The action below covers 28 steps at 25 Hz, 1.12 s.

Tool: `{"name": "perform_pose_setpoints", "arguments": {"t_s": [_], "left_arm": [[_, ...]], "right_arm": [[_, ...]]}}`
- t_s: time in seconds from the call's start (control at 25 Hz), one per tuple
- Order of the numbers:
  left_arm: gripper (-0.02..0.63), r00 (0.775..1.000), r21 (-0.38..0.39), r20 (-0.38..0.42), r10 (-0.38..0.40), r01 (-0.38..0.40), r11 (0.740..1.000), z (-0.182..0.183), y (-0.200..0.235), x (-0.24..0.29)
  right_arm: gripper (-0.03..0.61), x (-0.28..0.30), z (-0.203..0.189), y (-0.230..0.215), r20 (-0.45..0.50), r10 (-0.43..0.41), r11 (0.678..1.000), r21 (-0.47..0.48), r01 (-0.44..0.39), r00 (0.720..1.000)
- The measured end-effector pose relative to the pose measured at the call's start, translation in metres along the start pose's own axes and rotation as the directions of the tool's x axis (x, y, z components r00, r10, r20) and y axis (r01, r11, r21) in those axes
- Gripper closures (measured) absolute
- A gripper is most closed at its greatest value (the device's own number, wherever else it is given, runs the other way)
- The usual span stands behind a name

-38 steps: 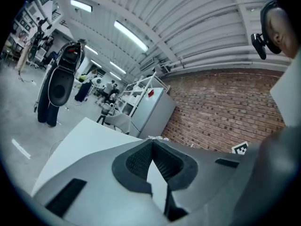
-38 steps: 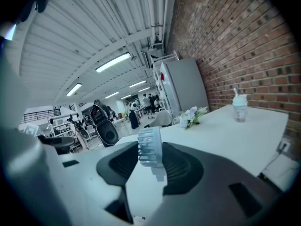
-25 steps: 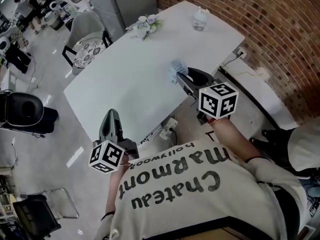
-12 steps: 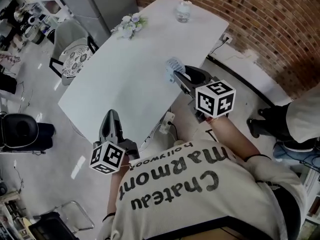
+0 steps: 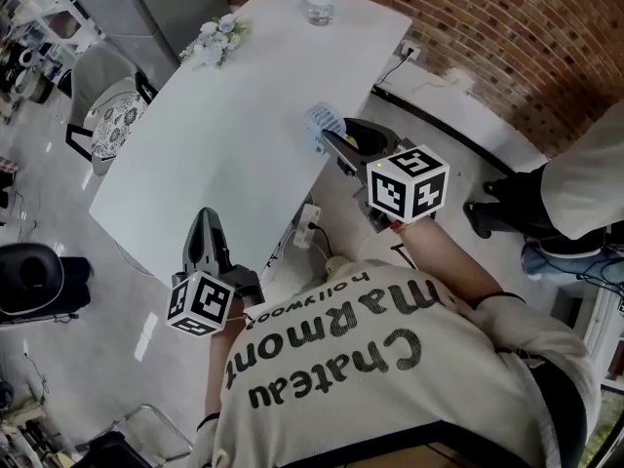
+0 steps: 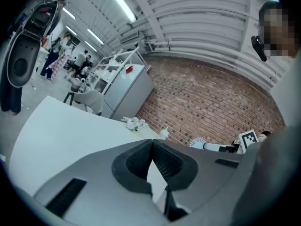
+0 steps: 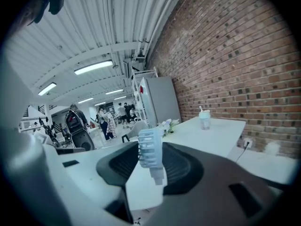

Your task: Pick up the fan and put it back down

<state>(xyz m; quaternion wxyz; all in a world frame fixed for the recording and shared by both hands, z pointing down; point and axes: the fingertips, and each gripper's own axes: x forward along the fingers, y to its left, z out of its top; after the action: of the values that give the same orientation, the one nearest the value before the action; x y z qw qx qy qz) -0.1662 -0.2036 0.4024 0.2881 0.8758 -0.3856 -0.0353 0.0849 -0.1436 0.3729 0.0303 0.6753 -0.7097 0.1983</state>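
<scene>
Fan (image 5: 320, 125) is gripped by its handle in the right gripper (image 5: 333, 137) at the table (image 5: 195, 154) edge, apparently lifted, while the left gripper (image 5: 202, 224) is closed empty; setting down is judged outstanding.

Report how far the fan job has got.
Done: the right gripper is clamped on the fan, apparently clear of the white table. In hand: holding it by the table's edge. Still to do: set it down and release. The left gripper is shut, empty.

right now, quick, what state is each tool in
Left tool: closed, nothing in it.
Right tool: closed on the fan.
</scene>
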Motion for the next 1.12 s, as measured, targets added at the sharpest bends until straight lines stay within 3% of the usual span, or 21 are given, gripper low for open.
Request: {"name": "perform_pose_setpoints", "arguments": {"t_s": [0.24,0.56,1.12], "left_arm": [[0.612,1.000,0.008,-0.001,-0.010,0.010,1.000,-0.005,-0.008,0.000],[0.612,0.999,0.041,0.040,0.004,-0.006,0.999,0.007,-0.019,0.036],[0.612,0.989,0.047,0.130,0.071,-0.078,0.996,0.027,-0.057,0.134]], "right_arm": [[0.416,-0.009,-0.007,-0.010,-0.003,-0.012,1.000,0.002,0.012,1.000],[0.417,0.009,0.012,-0.047,0.030,0.002,1.000,0.000,-0.002,1.000],[0.417,0.080,0.080,-0.141,0.055,0.102,0.994,-0.035,-0.100,0.993]]}}
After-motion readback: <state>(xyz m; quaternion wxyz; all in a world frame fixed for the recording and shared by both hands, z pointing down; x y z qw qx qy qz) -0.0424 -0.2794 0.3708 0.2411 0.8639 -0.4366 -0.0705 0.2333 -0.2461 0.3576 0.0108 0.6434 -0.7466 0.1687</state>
